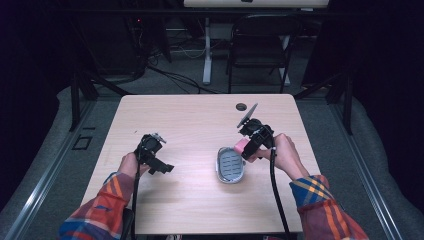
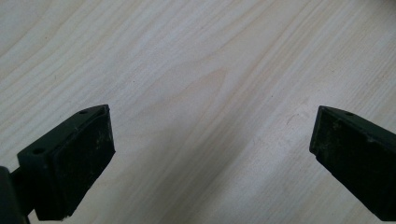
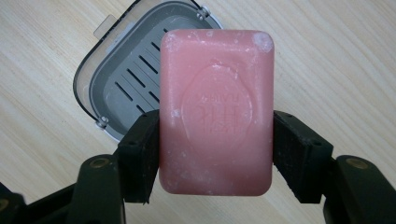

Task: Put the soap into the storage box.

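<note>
The right gripper (image 3: 215, 154) holds the pink soap bar (image 3: 216, 112) by its two long sides, with both pads pressed flat against it and the stamped face turned toward the camera of the right gripper view. In the high view the soap bar (image 1: 242, 145) sits raised off the table (image 1: 190, 115), just beside the right edge of the soap dish (image 1: 230, 165) and not yet over its middle. The soap dish (image 3: 123, 79) is a grey tray with a slotted drain insert and a clear outer rim; it lies open and holds nothing, so the placing step is judged not yet done. The pick-up is complete. What remains is to carry the bar over the slotted insert, lower it flat inside the rim, and release it. The bar looks close in size to the inside of the dish, so it should be aligned with the long axis of the dish before it goes down; a tilted bar could catch on the rim. The left gripper (image 1: 150, 152) rests apart at the left of the table, well clear of the dish, and in the left gripper view its jaws stand wide with bare wood between them. A cable port (image 1: 241, 106) lies near the far edge of the table, and a folding chair (image 1: 260, 45) stands beyond it. Nothing on the table lies between the bar and the dish.
</note>
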